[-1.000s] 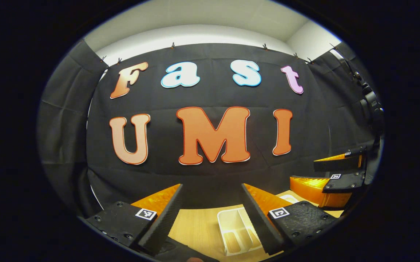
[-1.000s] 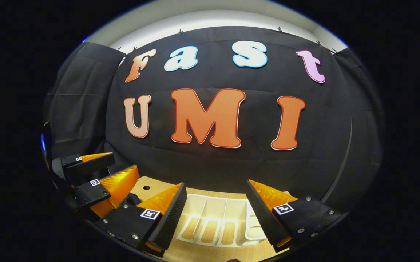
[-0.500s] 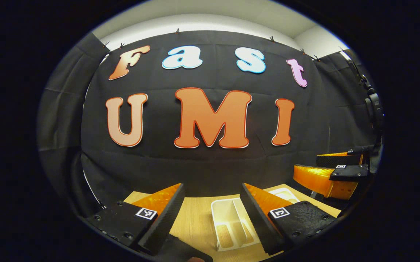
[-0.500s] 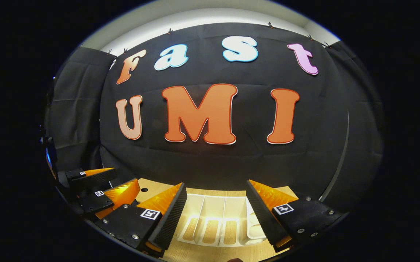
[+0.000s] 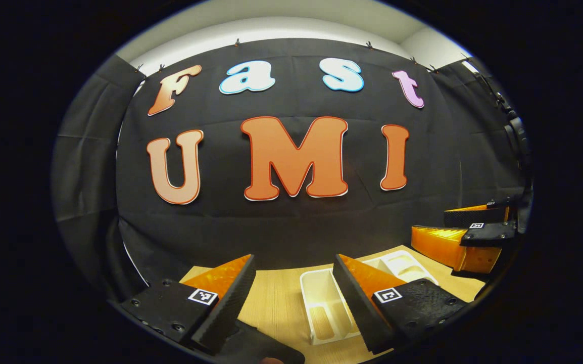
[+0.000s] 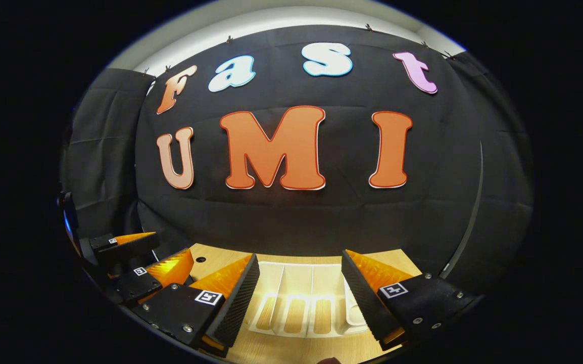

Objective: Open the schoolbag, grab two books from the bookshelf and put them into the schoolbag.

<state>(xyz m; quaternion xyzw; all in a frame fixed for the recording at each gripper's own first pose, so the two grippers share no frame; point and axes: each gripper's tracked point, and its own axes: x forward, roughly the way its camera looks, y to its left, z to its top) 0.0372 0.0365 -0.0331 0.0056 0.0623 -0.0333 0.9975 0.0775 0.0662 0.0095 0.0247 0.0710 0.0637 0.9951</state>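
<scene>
Bookshelf (image 6: 296,303), a white divided rack holding no books, sits near the worktop's (image 5: 276,303) far edge. Both cameras have tipped down, bringing more of it into sight. Left gripper (image 5: 291,298) and right gripper (image 6: 299,301) hang wide open, holding nothing; I judge the task barely begun.

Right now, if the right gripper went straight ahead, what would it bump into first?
Probably the white plastic divided rack on the wooden table, sitting between the open right gripper fingers; aimed higher, the black cloth wall. Depth is unclear.
</scene>
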